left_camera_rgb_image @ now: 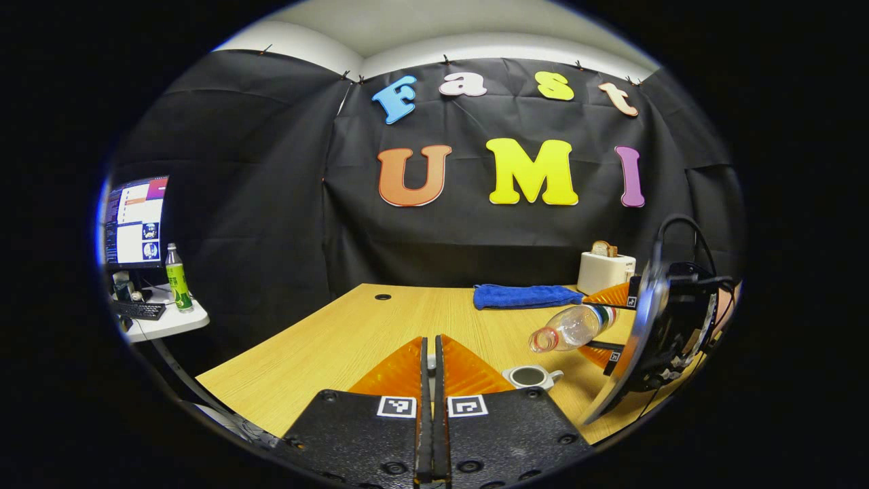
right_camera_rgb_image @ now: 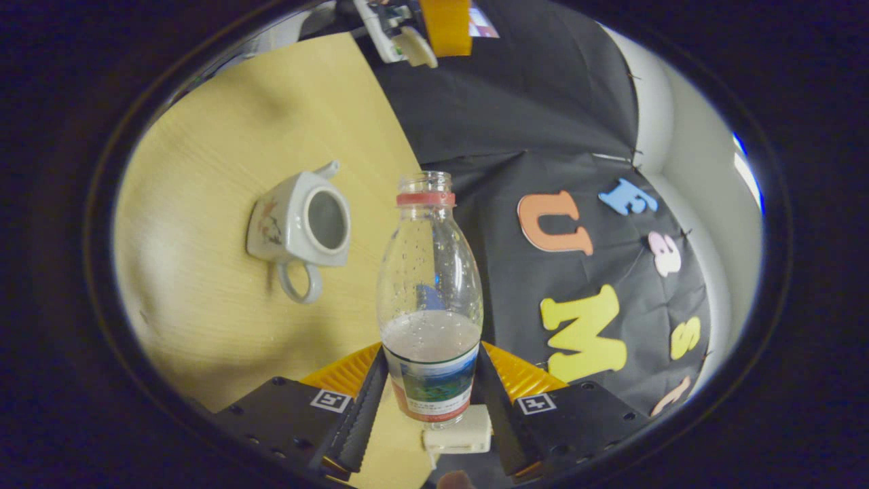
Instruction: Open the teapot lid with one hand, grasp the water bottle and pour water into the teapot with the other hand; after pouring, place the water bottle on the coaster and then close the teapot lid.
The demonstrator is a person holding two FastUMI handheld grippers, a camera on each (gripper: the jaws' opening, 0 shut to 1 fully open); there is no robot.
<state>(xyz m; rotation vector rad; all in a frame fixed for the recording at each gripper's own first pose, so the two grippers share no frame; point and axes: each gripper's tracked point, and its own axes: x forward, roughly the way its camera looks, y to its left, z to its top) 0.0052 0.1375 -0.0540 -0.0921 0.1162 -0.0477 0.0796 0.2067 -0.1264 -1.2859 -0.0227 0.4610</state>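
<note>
Pouring step: table (left_camera_rgb_image: 353,333), tipped water bottle (right_camera_rgb_image: 430,299), open teapot (right_camera_rgb_image: 302,227).
My right gripper (right_camera_rgb_image: 430,397) clamps the bottle's label; teapot at ten o'clock. My left gripper (left_camera_rgb_image: 432,370) looks pinched, lid unseen. Next: tip the mouth over the opening.

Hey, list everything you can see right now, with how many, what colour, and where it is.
Water bottle: one, clear, red neck ring, tilted, held in the right tool.
Teapot: one, white, lid off, on the table.
Table: one, light wood.
Towel: one, blue, far side of the table.
Toaster: one, white, behind the towel.
Green bottle: one, on the side desk.
Monitor: one, side desk.
Left tool: shut.
Right tool: shut on the water bottle.
</note>
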